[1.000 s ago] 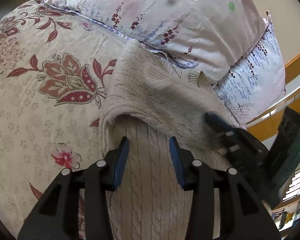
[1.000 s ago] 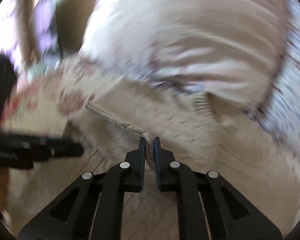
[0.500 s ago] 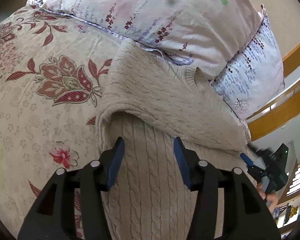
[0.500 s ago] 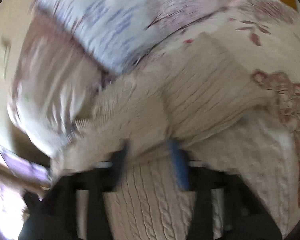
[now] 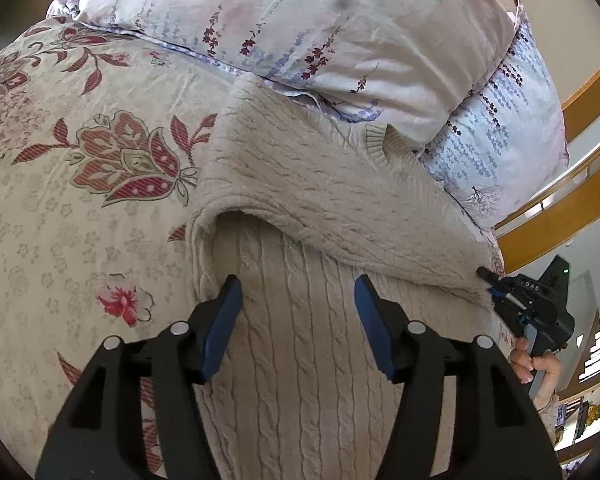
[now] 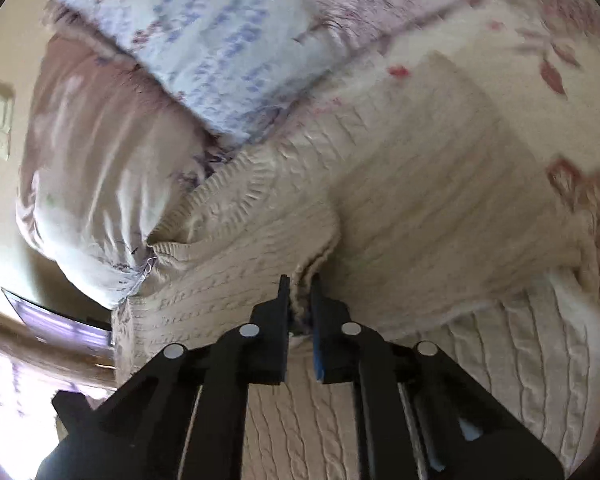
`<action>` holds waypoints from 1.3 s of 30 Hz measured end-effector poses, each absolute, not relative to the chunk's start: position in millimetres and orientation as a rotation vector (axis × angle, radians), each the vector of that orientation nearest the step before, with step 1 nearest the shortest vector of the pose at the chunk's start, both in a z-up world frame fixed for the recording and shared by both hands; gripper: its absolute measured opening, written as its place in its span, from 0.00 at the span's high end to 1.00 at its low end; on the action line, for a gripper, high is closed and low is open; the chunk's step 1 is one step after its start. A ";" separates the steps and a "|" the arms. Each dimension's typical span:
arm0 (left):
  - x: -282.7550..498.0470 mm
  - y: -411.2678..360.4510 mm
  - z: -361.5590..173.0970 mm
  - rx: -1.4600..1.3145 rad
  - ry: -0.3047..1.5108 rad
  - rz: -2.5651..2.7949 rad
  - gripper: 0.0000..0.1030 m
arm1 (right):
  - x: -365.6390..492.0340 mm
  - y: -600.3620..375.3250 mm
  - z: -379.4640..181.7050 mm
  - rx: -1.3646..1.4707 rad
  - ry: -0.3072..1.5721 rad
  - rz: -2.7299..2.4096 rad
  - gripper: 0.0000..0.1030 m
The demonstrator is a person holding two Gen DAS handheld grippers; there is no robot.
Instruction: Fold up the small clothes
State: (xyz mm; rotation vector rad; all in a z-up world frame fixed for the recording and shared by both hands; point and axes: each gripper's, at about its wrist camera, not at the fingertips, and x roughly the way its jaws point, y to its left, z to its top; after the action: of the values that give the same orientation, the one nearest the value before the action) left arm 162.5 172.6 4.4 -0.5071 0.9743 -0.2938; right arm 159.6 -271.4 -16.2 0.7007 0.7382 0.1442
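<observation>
The right gripper (image 6: 299, 288) has its 2 jaws pressed together on a pinch of the sweater (image 6: 400, 208), right on the fuzzy edge of the flap that lies folded across the body. From where I stand, that edge bunches up between the pads, and a crease runs away from the pinch toward 1 o'clock. In the left camera's view the same gripper (image 5: 485, 274) sits at 3 o'clock, at the far corner of that flap, with the person's hand (image 5: 534, 364) wrapped round its handle below.

The left gripper (image 5: 298, 300) hovers over the cable-knit body with its jaws spreading wider and nothing caught between them; the knit under it lies flat. The mouth of the fold opens just beyond its left finger, at about 11 o'clock.

The sweater lies on the flowered bedspread (image 5: 100, 168), its ribbed collar (image 5: 380, 140) up at 12 o'clock against the 2 pillows (image 5: 340, 40).

It looks thick, soft and limp, a cream cable knit that I judge fairly light but bulky. It should drape rather than hold a crease, and the loose weave will likely stretch if tugged from 1 point. It is neither slippery nor fragile, though the pads could snag a loop. The best places to take hold, I think, are the firmer parts: the hem, the ribbed collar or a doubled fold edge, with both grippers well apart so that the cloth lifts evenly.
</observation>
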 end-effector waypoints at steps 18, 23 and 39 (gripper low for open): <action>125.8 176.1 10.1 -0.462 0.979 -0.378 0.40 | 87.0 -318.7 -12.2 0.611 0.716 0.079 0.40; 91.2 186.5 15.2 -0.424 0.968 -0.365 0.40 | 40.2 -345.4 -30.2 0.629 0.776 0.107 0.40; 10.3 199.1 -10.8 -0.592 0.995 -0.492 0.62 | -56.2 -351.9 -98.5 0.832 0.872 0.333 0.68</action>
State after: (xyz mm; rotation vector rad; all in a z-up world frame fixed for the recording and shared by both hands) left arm 10.3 199.1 -10.8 -0.5917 0.9947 -0.4919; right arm -56.2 -351.9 -98.5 0.8316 0.8720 0.3328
